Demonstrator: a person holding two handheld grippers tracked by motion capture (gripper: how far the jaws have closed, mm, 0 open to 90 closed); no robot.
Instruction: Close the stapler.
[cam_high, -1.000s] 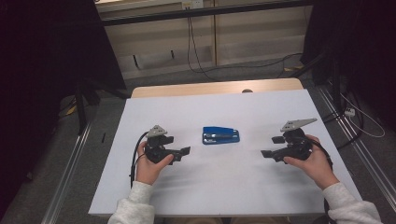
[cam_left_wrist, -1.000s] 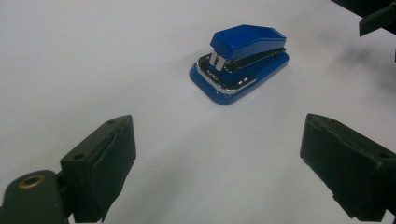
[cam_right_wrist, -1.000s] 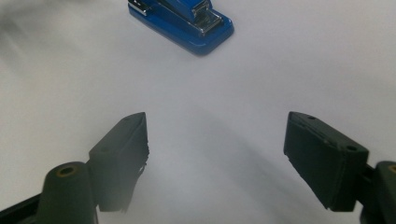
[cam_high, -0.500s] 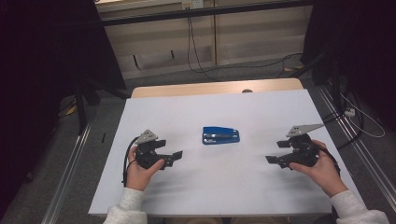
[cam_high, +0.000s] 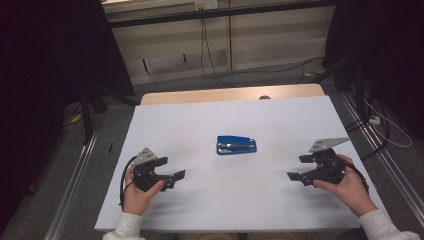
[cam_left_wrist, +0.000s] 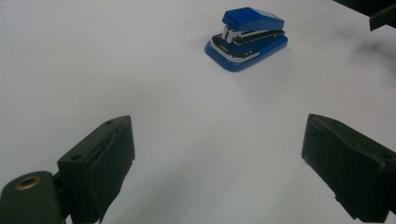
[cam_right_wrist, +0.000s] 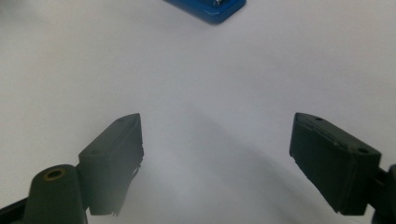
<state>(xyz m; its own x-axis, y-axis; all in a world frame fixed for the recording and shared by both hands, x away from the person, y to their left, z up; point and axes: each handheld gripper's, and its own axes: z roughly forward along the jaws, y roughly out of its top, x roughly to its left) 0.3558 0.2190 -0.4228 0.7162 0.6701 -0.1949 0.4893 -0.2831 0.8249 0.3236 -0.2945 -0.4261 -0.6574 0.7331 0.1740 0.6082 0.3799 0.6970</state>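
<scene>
High view, stapler (cam_high: 236, 145) between both grippers

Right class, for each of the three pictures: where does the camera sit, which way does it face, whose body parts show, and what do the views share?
High view: above the person's side, facing forward and down on the white table; both hands and tongs, left tongs, right tongs.
Left gripper view: rides the left tongs, jaws apart, facing the blue stapler.
Right gripper view: rides the right tongs, jaws apart, facing the table.
Shared: all three show the stapler.
</scene>
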